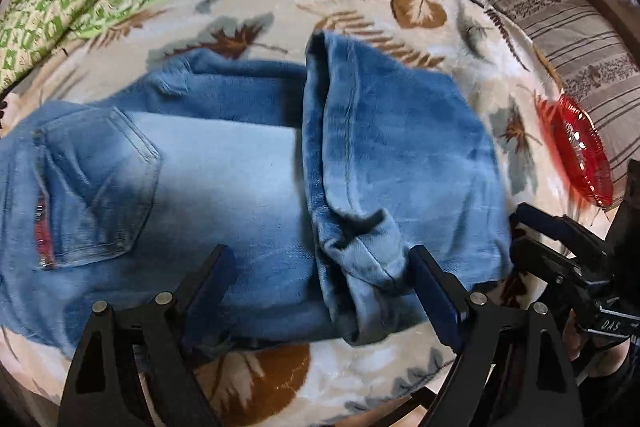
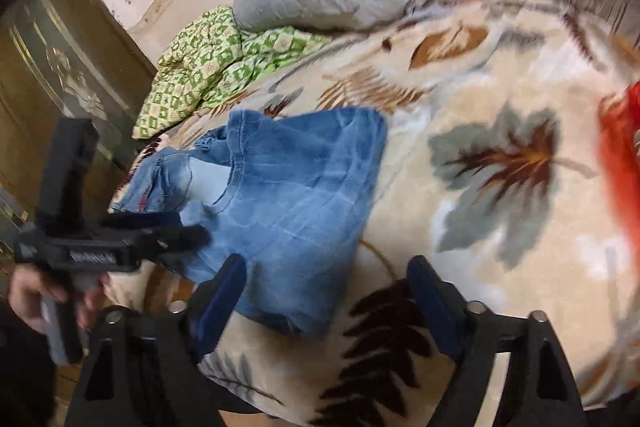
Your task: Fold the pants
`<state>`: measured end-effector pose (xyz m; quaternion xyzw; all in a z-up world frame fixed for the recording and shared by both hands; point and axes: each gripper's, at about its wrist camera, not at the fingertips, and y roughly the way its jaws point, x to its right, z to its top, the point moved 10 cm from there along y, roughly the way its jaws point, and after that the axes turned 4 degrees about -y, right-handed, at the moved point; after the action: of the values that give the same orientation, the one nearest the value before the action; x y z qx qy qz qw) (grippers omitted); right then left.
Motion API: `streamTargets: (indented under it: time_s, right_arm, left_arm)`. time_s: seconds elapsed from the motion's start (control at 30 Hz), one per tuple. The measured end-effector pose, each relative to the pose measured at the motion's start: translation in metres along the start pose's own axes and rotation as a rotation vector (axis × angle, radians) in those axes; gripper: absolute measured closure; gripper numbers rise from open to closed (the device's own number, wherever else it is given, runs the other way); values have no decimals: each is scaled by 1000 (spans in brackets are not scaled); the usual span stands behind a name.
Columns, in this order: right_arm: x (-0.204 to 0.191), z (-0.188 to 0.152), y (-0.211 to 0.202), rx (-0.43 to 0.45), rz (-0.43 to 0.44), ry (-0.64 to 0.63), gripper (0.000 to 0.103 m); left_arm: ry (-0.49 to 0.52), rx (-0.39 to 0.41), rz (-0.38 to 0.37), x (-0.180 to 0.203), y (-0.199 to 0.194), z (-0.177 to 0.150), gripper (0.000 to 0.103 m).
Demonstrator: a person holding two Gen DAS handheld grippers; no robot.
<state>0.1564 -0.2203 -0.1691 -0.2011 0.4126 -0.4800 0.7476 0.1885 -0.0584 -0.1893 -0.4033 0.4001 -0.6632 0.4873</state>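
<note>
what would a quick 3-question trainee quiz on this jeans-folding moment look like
1. True or false: the leg ends of the jeans are folded over and lie on top of the upper part.
2. What rests on the leaf-print blanket to the right of the jeans in the left wrist view?
A. a red dish
B. a black shoe
C. a white mug
3. Fill in: the left gripper and right gripper both stand ___, neither clamping denim.

Key
1. True. The folded legs cover the thigh area, and the back pocket stays exposed.
2. A, the red dish.
3. open
</note>
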Motion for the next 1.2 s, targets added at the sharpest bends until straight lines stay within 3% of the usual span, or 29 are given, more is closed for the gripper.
streamTargets:
  time_s: [0.1, 0.2, 0.23, 0.27, 0.37, 0.4, 0.43, 0.57, 0.63, 0.7, 0.77, 0.87, 1.03, 1.13, 1.2]
  right_arm:
    - [-9, -7, 25, -56, 82, 45, 34]
    - [-27, -9, 38, -63, 163, 52, 35]
    - [-29, -9, 41, -61, 173, 57, 41]
    - [-30, -8, 44, -59, 179, 61, 60]
    - [-27, -6, 45, -47, 221, 115, 79]
    - [-29, -4, 43, -42, 232, 115, 79]
    - [-31, -3, 41, -35, 218, 99, 80]
    - [-40, 10, 28, 7, 150, 1, 87]
    - [-38, 16, 20, 13, 127, -25, 88]
    - [-36, 21, 12, 15, 114, -47, 90]
    - [-35, 24, 6, 12, 97, -70, 91]
    - [-28, 25, -6, 5, 38, -121, 92]
    - [4, 2, 11, -66, -18, -69, 91]
    - [16, -7, 22, -65, 17, -5, 86]
    - [19, -5, 20, -61, 33, 22, 74]
  left_arm:
    - [34, -15, 4, -9, 13, -7, 26]
    - [49, 16, -19, -14, 10, -9, 36]
    - [40, 20, -26, -16, 8, -10, 42]
    - [29, 24, -36, -18, 7, -10, 46]
    - [16, 37, -52, -18, 6, -12, 54]
    - [12, 52, -60, -14, 4, -12, 59]
    - [14, 57, -60, -11, 3, -13, 65]
    - [13, 88, -55, 0, 0, -13, 72]
    - [0, 96, -86, 5, -2, -9, 80]
    - [5, 86, -146, 22, -2, -7, 80]
    - [44, 90, -123, 36, 1, -6, 80]
    - [60, 78, -145, 53, 6, -7, 80]
    - [92, 61, -96, 50, 16, -12, 80]
    - [120, 59, -61, 49, 12, -12, 79]
    - [148, 67, -15, 47, 8, -14, 78]
